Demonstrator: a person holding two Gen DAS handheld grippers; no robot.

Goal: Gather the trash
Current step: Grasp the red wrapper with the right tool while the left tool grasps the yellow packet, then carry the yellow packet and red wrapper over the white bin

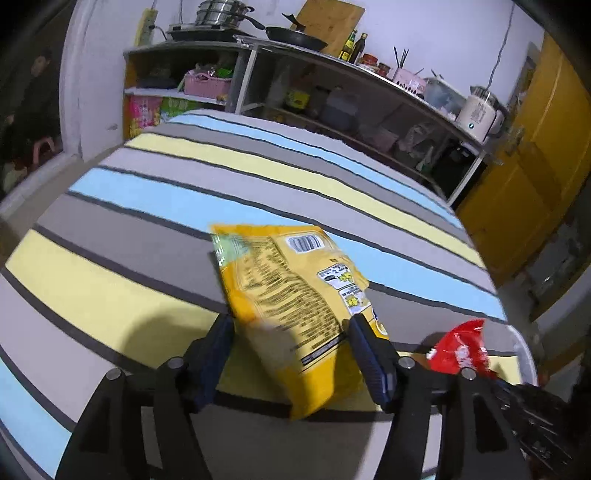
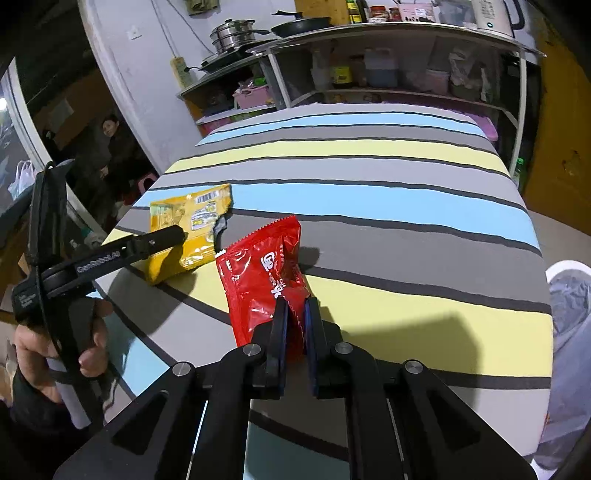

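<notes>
The right tongs (image 2: 295, 314) are clamped on the near edge of a red wrapper (image 2: 264, 273), which lies on the striped table (image 2: 406, 229). The left tongs (image 1: 291, 332) stand wide apart around a yellow snack bag (image 1: 291, 295), their pads not pressing it. Beyond the table, shelves (image 1: 332, 96) hold pots and bottles.

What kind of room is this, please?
Probably a small home kitchen: a metal shelf holds pots, a frying pan and sauce bottles, behind a table with a striped cloth.
</notes>
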